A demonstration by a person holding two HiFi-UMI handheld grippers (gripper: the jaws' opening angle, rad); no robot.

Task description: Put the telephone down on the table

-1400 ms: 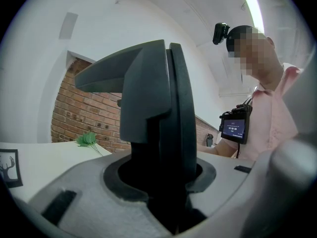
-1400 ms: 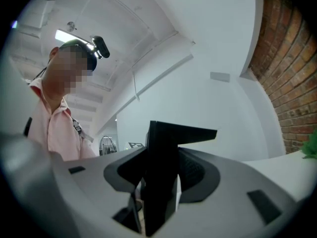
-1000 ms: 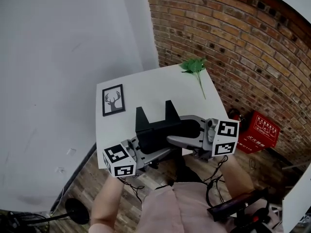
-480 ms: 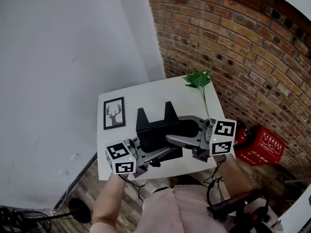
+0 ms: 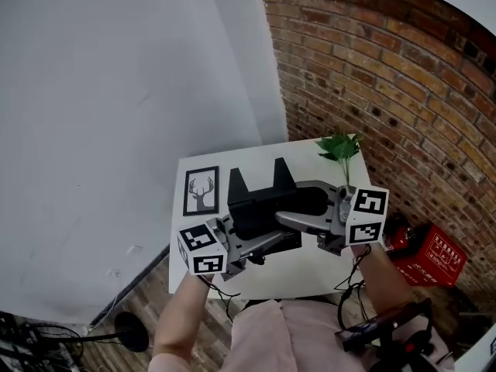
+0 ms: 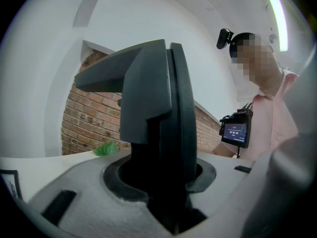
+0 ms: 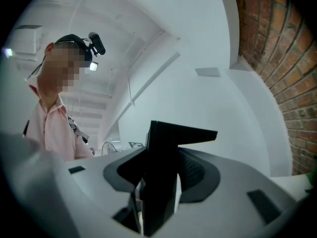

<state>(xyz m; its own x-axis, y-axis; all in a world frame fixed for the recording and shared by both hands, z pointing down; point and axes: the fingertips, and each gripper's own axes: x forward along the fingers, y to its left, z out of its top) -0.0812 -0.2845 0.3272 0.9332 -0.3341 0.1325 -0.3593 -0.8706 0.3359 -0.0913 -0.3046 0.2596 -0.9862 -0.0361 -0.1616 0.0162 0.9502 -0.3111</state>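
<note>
Black telephone (image 5: pixel 262 201) hangs over the white bench (image 5: pixel 256 284), long axis running L-R btwn the two hands, cradle prongs up; can't tell if its base touches the top. The left claw (image 5: pixel 267 237) is clamped on its L end and the right claw (image 5: pixel 293 204) on its R end, each part-open round the body, so neither hand's nearer. Bench lies straight below, w/ the deer frame (image 5: pixel 201 191) just to the left, so I'd say it wants a level, even drop.

One telephone (image 5: pixel 260 200); two grippers, the left gripper (image 5: pixel 273 239) and the right gripper (image 5: pixel 291 204). One table (image 5: pixel 263 279): one deer picture (image 5: pixel 201 191) at its left edge, one leafy sprig (image 5: pixel 341 147) at its far right corner. One red crate (image 5: pixel 434 254).
</note>
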